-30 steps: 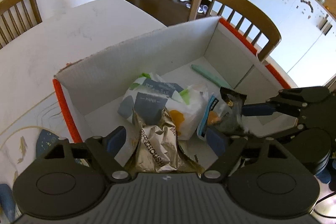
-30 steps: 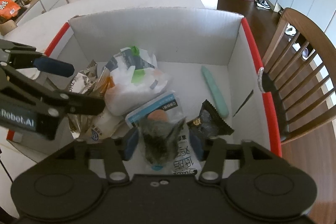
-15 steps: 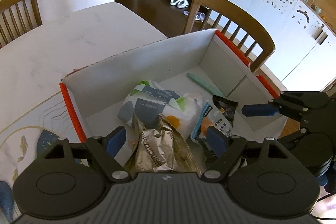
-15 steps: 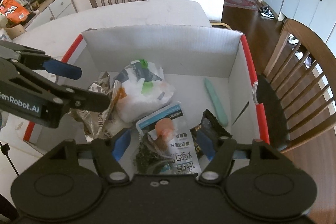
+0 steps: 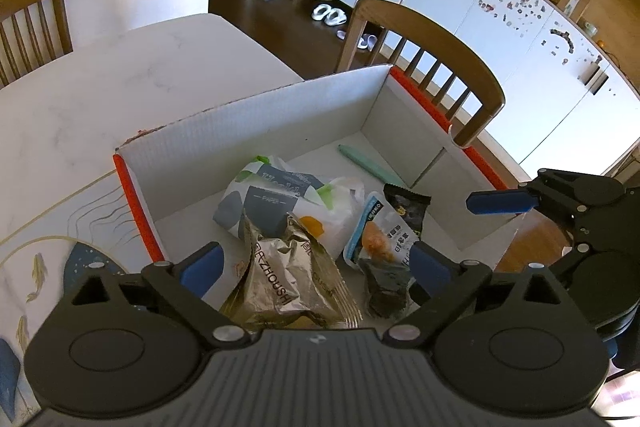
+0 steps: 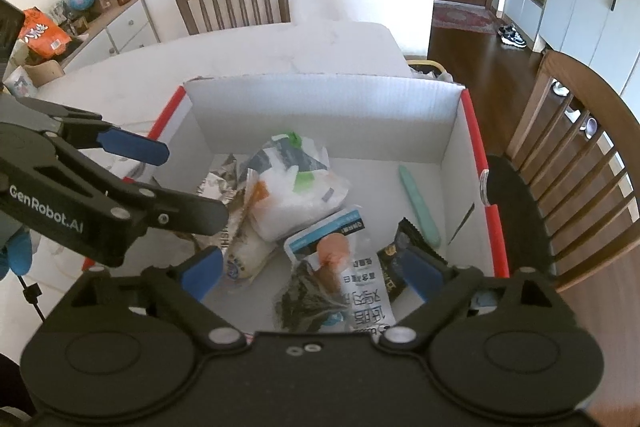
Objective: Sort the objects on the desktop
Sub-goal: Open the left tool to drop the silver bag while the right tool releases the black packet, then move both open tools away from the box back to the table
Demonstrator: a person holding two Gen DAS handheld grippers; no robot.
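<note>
Crinkled silver foil packet (image 5: pixel 288 283) lies in the white box (image 5: pixel 256 131) on the desk (image 5: pixel 100 99), at six o'clock of its floor, free between your left claw (image 5: pixel 316 267) as its jaws widen. At your right claw (image 6: pixel 312 273), likewise opening on nothing, lies the blue-edged snack pouch (image 6: pixel 352 267). Dip either claw and a fingertip could snag the wrappers or tip the box wall.

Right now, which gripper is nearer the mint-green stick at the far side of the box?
Right. The right gripper hangs over the box's side where the green stick lies; the left gripper, over the silver foil bag, sits farther across.
</note>
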